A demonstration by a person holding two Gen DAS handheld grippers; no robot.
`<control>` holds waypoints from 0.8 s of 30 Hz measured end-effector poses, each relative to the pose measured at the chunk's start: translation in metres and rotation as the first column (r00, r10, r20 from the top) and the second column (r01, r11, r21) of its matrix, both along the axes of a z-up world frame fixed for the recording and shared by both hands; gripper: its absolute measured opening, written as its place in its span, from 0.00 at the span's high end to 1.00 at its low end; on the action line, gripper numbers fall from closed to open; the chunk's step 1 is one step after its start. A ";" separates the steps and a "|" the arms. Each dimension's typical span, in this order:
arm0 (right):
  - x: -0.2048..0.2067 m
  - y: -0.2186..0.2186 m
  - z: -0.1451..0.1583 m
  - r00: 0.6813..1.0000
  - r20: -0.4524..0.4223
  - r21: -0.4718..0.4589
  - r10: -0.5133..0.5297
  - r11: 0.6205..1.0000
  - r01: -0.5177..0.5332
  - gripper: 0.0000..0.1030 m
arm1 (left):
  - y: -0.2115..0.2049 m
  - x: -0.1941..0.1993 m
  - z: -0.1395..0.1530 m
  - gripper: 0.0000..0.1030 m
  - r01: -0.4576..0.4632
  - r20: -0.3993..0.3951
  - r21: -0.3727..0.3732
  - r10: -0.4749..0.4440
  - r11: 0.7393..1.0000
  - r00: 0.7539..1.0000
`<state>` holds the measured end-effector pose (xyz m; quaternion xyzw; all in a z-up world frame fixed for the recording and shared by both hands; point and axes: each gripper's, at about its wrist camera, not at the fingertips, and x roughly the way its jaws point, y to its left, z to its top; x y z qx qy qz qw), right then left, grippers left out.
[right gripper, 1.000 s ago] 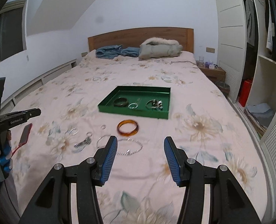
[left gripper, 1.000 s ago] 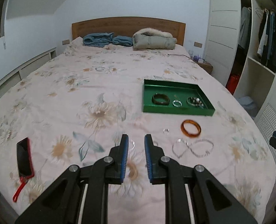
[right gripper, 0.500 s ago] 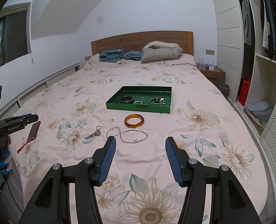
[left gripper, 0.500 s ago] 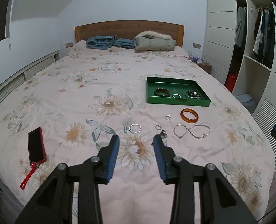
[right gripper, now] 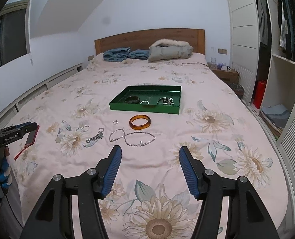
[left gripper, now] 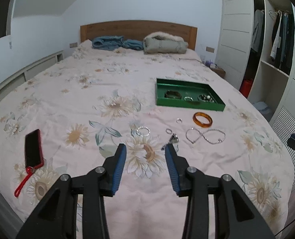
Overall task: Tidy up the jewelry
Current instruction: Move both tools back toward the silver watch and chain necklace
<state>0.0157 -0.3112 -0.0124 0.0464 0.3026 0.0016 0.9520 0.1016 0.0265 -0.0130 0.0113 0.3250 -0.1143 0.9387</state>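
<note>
A green tray (left gripper: 189, 106) (right gripper: 145, 108) lies on the flowered bed and holds a dark bangle (left gripper: 172, 94), a ring and a beaded piece. In front of it lie an amber bangle (left gripper: 202, 119) (right gripper: 140, 121), a silver necklace (left gripper: 206, 135) (right gripper: 132, 137), a watch (right gripper: 95, 137), a silver bracelet (left gripper: 143, 131) and small rings (left gripper: 179, 120). My left gripper (left gripper: 145, 148) is open and empty, above the bed short of the watch (left gripper: 172, 139). My right gripper (right gripper: 149, 151) is open and empty, short of the necklace.
A black phone in a red case with a red strap (left gripper: 33, 147) lies at the bed's near left. Folded blue clothes (left gripper: 115, 43) and a grey coat (left gripper: 165, 44) lie by the headboard. An open wardrobe (left gripper: 275, 45) stands to the right.
Both grippers have drawn back and up from the jewelry, which now looks farther off. My left gripper's jaws have opened from nearly closed to wide.
</note>
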 end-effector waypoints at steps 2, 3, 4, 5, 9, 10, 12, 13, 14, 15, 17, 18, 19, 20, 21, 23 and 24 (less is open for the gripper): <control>0.003 0.001 -0.003 1.000 -0.004 0.001 0.000 1.000 0.000 0.42 | -0.001 0.002 -0.005 0.63 0.011 -0.004 0.003 -0.011 1.000 1.000; 0.004 0.001 -0.004 1.000 -0.007 0.001 0.000 1.000 0.000 0.42 | -0.002 0.003 -0.007 0.63 0.020 -0.007 0.005 -0.020 1.000 1.000; 0.006 0.001 -0.006 1.000 -0.009 0.001 0.001 1.000 -0.001 0.42 | -0.004 0.004 -0.009 0.63 0.028 -0.012 0.007 -0.027 1.000 1.000; 0.008 0.001 -0.008 1.000 -0.012 0.001 0.001 1.000 -0.001 0.42 | -0.005 0.006 -0.012 0.63 0.040 -0.020 0.006 -0.040 0.999 0.999; 0.016 0.002 -0.015 1.000 -0.023 0.010 0.004 1.000 -0.004 0.42 | -0.007 0.012 -0.023 0.63 0.066 -0.036 0.004 -0.066 0.998 0.997; 0.017 0.003 -0.016 1.000 -0.025 0.013 0.007 1.000 -0.006 0.42 | -0.007 0.015 -0.025 0.63 0.069 -0.040 0.005 -0.069 0.998 0.997; 0.022 0.006 -0.021 0.999 -0.030 0.022 0.016 1.000 -0.015 0.42 | -0.007 0.020 -0.031 0.62 0.072 -0.049 0.010 -0.072 0.997 0.996; 0.024 0.006 -0.022 0.999 -0.033 0.024 0.019 1.000 -0.019 0.42 | -0.006 0.022 -0.034 0.62 0.074 -0.051 0.012 -0.073 0.997 0.996; 0.027 0.008 -0.024 0.999 -0.036 0.024 0.024 0.999 -0.023 0.42 | -0.006 0.024 -0.036 0.62 0.075 -0.054 0.011 -0.075 0.997 0.996; 0.030 0.009 -0.026 0.999 -0.040 0.025 0.026 0.999 -0.025 0.42 | -0.005 0.028 -0.040 0.62 0.079 -0.058 0.009 -0.078 0.997 0.995; 0.037 0.010 -0.031 0.998 -0.050 0.030 0.030 0.999 -0.028 0.42 | -0.005 0.032 -0.044 0.63 0.087 -0.060 0.009 -0.086 0.996 0.994; 0.041 0.011 -0.035 0.998 -0.057 0.031 0.031 0.999 -0.029 0.42 | -0.006 0.034 -0.047 0.63 0.096 -0.062 0.006 -0.096 0.995 0.993; 0.044 0.012 -0.037 0.998 -0.061 0.032 0.032 0.999 -0.030 0.42 | -0.006 0.036 -0.048 0.62 0.102 -0.064 0.004 -0.102 0.995 0.993; 0.048 0.013 -0.041 0.997 -0.069 0.034 0.034 0.999 -0.032 0.42 | -0.007 0.039 -0.051 0.63 0.112 -0.068 0.001 -0.112 0.994 0.991; 0.052 0.013 -0.044 0.996 -0.077 0.036 0.037 0.999 -0.034 0.42 | -0.009 0.042 -0.054 0.63 0.125 -0.074 -0.003 -0.125 0.992 0.989; 0.059 0.014 -0.051 0.995 -0.093 0.037 0.041 0.999 -0.038 0.42 | -0.014 0.049 -0.060 0.63 0.143 -0.088 -0.010 -0.143 0.990 0.986; 0.063 0.015 -0.055 0.994 -0.100 0.039 0.045 0.998 -0.041 0.42 | -0.016 0.052 -0.063 0.63 0.149 -0.093 -0.011 -0.150 0.989 0.984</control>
